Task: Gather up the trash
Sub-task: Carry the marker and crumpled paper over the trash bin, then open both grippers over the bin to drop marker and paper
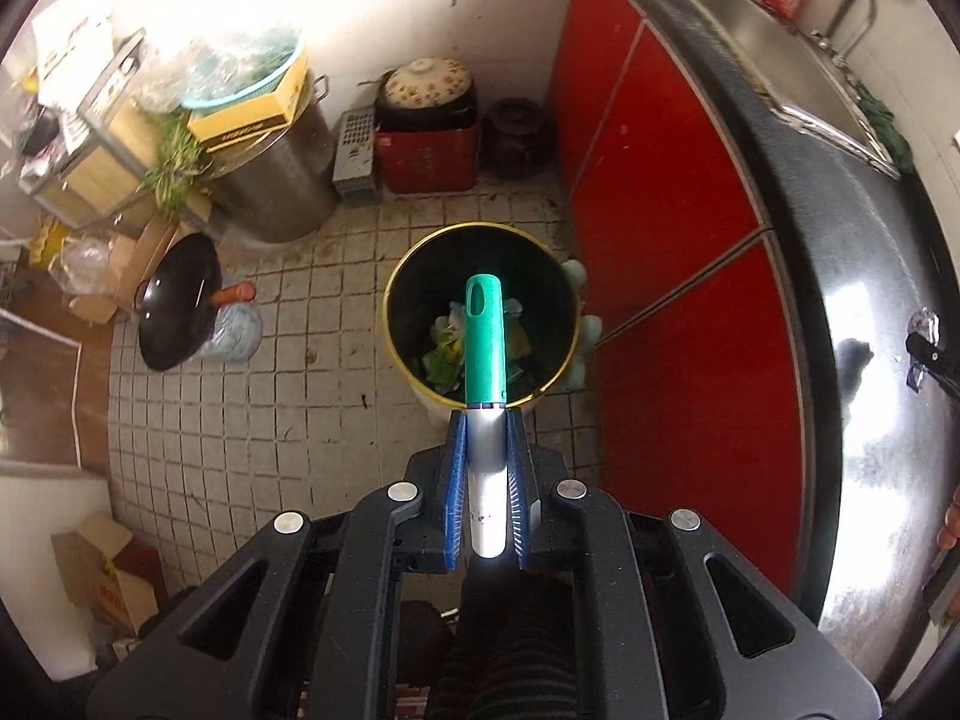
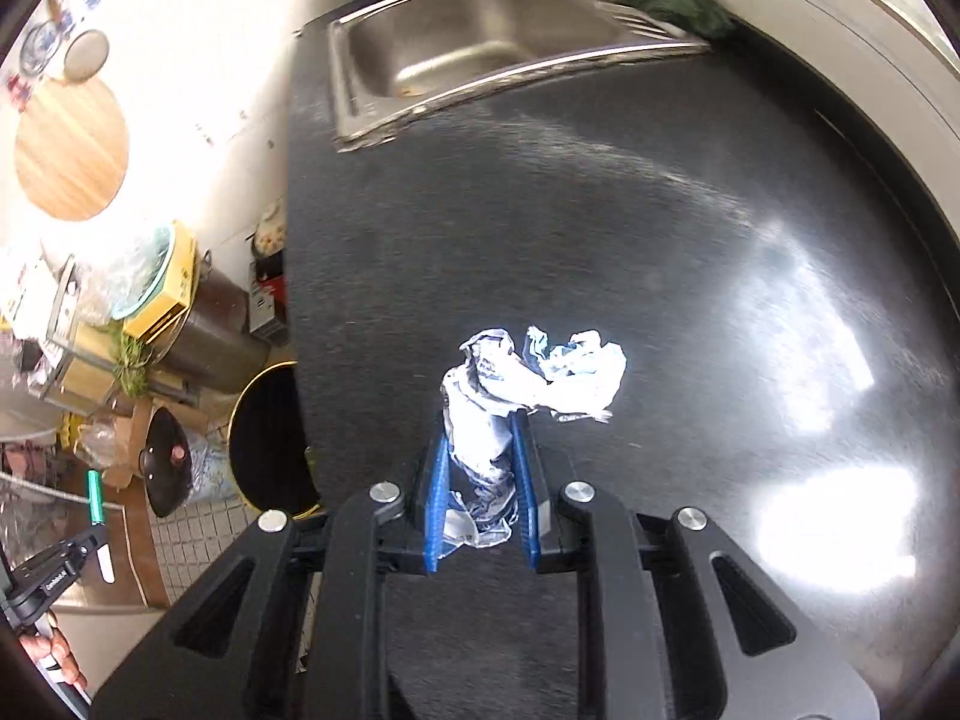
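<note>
- Left gripper (image 1: pixel 486 420) — blue pads clamped on a tube-like item with a silver body and a teal capped end (image 1: pixel 485 348); the teal end sticks out past the fingertips, centre of the left wrist frame.
- Directly behind the teal end in that frame: round black trash bin with a gold rim (image 1: pixel 393 324) on the tiled floor (image 1: pixel 240 420). Crumpled wrappers and greenish scraps (image 1: pixel 447 348) lie at its bottom.
- Bin sits just beside the red cabinet doors (image 1: pixel 660 240), right of centre; the dark countertop (image 1: pixel 840 300) curves along the right edge.
- Upper part of the left wrist frame: steel stockpot (image 1: pixel 276 192) with a yellow box on top, red box (image 1: pixel 429 159) carrying a flowered ceramic lid, dark pot (image 1: pixel 516 138) next to it. A black wok (image 1: pixel 177 318) leans at left.
- Right gripper (image 2: pixel 480 420) — pads closed on a crumpled white-and-blue wrapper (image 2: pixel 528 378); the wad bulges out above and right of the fingertips, lower centre of the right wrist frame.
- Wrapper is over the countertop; whether it touches the surface cannot be told.
- Steel sink (image 2: pixel 480 42) at top of the right wrist frame, green cloth (image 2: pixel 678 0) at its right end.
- Same bin shows at the left counter edge, lower left; the left gripper with its teal-tipped item is near the bottom-left corner.
</note>
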